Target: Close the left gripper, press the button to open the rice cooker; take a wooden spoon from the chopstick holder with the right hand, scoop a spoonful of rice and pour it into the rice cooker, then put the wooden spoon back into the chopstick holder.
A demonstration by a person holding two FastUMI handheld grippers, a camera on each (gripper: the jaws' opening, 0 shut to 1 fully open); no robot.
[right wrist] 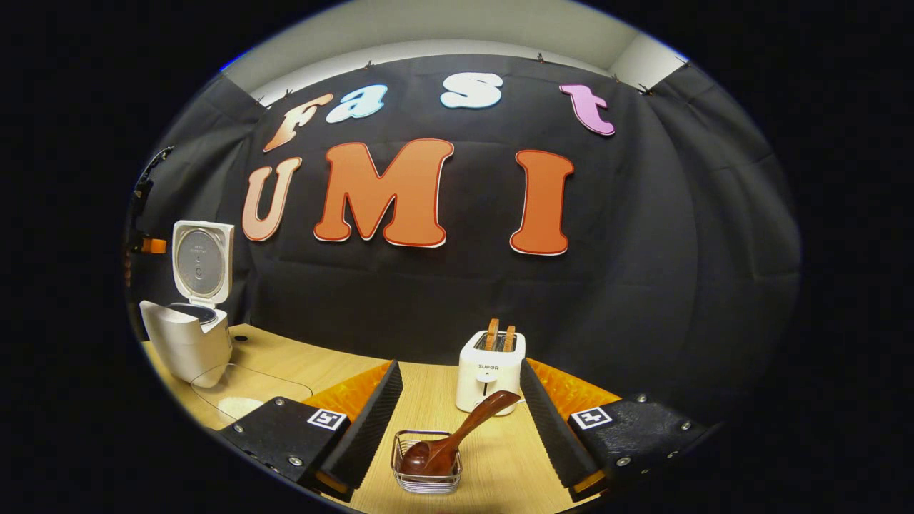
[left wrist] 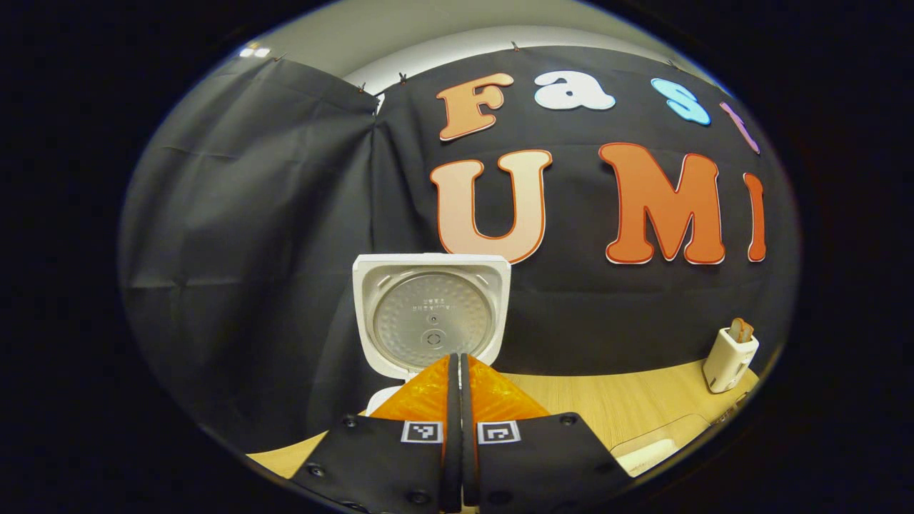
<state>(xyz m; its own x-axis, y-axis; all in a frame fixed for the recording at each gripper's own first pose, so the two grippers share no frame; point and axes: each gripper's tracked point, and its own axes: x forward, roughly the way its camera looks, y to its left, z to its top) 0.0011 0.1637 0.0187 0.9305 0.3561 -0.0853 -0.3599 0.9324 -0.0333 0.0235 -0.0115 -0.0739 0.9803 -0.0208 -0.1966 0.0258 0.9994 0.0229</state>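
1. Rice cooker (right wrist: 187, 335) sits at 9 o'clock in the right gripper view, at the far left of the tabletop (right wrist: 300, 364). Lid (right wrist: 202, 263) stands upright and the pot mouth is exposed, so I'd judge the button press done.
2. Left tool (left wrist: 455, 371) is pinched to a hairline gap with nothing between the fingers, which makes it a blunt poker for the button. It sits at 6 o'clock in the left gripper view, pointed at the lid's inner plate (left wrist: 432, 320). Whether it touches the cooker body I can't tell.
3. Shallow tray with a pale heap (right wrist: 239, 405), probably the rice, lies just in front of the cooker. That keeps the scoop-to-pot path short.
4. Wire chopstick holder (right wrist: 427, 462) is at 6 o'clock in the right gripper view. Wooden spoon (right wrist: 457, 437) rests bowl-down in it, with the handle leaning toward 1 o'clock, free to grab.
5. Right tool (right wrist: 457, 428) is spread wide and empty. The fingers flank the holder and spoon without contact, lined up for the pick.
6. White toaster (right wrist: 490, 371) stands behind the holder with toast in its slots. Not part of the task.
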